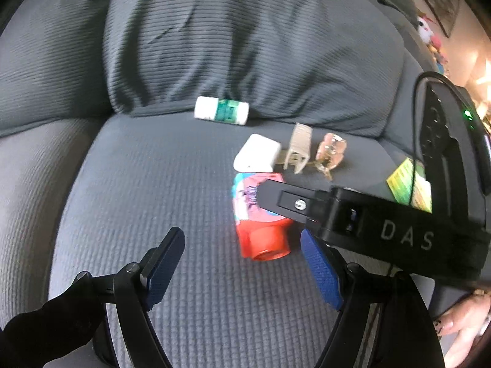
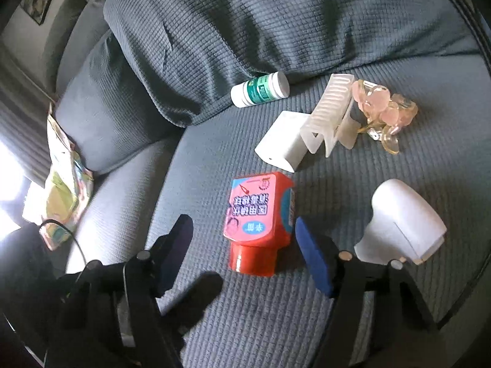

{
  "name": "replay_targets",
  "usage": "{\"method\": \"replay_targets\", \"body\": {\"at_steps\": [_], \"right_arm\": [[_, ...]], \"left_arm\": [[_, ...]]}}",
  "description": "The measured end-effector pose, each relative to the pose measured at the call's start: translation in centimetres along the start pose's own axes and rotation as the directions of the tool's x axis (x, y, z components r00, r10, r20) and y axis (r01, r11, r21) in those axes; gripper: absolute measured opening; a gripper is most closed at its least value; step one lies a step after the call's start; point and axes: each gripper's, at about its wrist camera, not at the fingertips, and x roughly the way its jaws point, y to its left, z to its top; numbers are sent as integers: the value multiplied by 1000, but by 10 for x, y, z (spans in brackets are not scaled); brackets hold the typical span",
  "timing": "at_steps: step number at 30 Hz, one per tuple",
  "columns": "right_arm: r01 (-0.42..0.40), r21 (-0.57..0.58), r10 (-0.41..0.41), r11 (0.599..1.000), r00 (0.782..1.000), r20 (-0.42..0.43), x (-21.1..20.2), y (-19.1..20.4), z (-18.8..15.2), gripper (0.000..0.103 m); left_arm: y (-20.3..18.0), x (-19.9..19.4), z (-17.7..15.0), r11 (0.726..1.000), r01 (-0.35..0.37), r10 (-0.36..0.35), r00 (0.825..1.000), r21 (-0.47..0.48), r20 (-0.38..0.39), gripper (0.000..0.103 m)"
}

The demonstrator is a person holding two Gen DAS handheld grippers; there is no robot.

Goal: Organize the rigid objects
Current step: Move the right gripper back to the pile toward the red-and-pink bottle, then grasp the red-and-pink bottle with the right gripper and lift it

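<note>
A: While the red bottle [image 2: 259,224] lies on its side on the grey sofa seat [image 2: 214,322], where is the right claw [image 2: 244,253]?

B: Straddling it. Its blue pads [image 2: 313,260] stand either side of the bottle's red cap end with a gap on both sides, so the claw is released and grips nothing. The left wrist view shows one of its black fingers lying over the bottle's pink label

A: And the left claw [image 1: 242,271]?

B: Released as well, hovering over bare seat just left of the same bottle, nothing between its pads

A: What else is on the seat?

B: Beyond the bottle a white charger block [image 2: 282,141] touches a white hair clip [image 2: 333,113], and a pink flower hair clip [image 2: 386,110] sits just beside that. A white pill bottle with a green label [image 2: 260,89] lies on its side at the foot of the back cushion [image 2: 276,21]. To the right of the red bottle lies a white handheld device [image 2: 405,224]; I cannot tell what it is. A colourful packet [image 2: 66,184] rests well apart, off on the left

A: Any part of the person?

B: A hand [image 1: 466,328] at the lower right edge of the left wrist view
</note>
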Motion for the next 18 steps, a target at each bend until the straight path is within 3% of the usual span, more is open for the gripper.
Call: {"method": "replay_targets", "body": {"at_steps": [7, 13, 18], "right_arm": [[22, 0, -22, 1000, 999, -43, 13, -4, 3, 66], [-8, 12, 9, 1000, 998, -61, 16, -4, 5, 66], [22, -29, -25, 999, 996, -85, 22, 0, 0, 67]], "left_arm": [[-3, 28, 2, 1000, 24, -24, 998, -11, -65, 79], [12, 36, 1, 992, 77, -86, 993, -104, -84, 79], [11, 49, -3, 991, 47, -61, 991, -123, -118, 79]]}}
